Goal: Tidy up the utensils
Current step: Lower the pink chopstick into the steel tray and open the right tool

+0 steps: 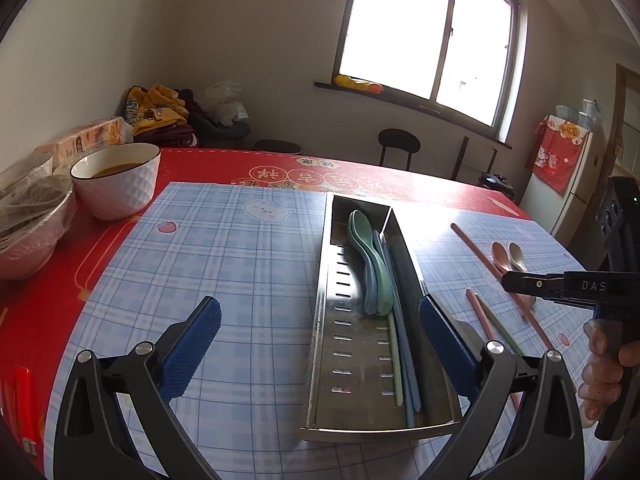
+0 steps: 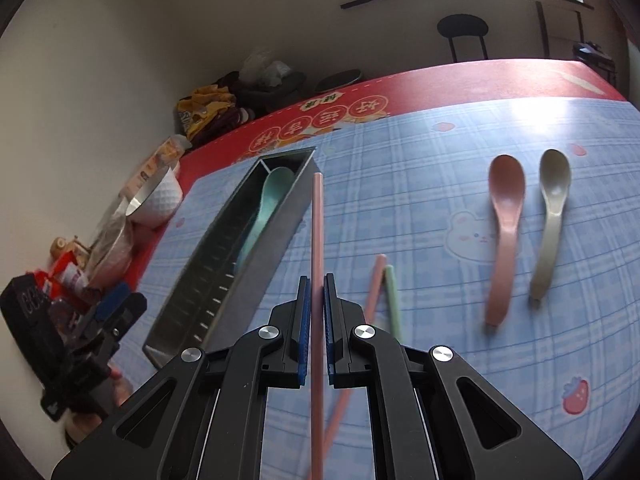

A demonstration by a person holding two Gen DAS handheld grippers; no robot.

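A steel utensil tray [image 1: 332, 280] [image 2: 208, 292] lies on the blue plaid mat, split by a divider. It holds a green spoon [image 1: 370, 256] [image 2: 272, 196], a blue spoon [image 1: 370, 288], and green and blue chopsticks [image 1: 404, 352]. My right gripper [image 2: 317, 280] is shut on a pink chopstick [image 2: 317, 224] and holds it above the mat, right of the tray; it shows in the left wrist view [image 1: 516, 280] too. A pink spoon [image 2: 504, 216], a beige spoon [image 2: 552, 208], another pink chopstick [image 2: 374, 284] and a green chopstick [image 2: 392, 300] lie on the mat. My left gripper [image 1: 320, 312] is open over the tray's near end.
A white bowl with brown liquid [image 1: 116, 180] and a plastic-covered bowl [image 1: 32, 216] stand at the left on the red tablecloth [image 1: 192, 164]. A tissue pack [image 1: 88, 138] and bags lie behind them. Stools stand beyond the table's far edge.
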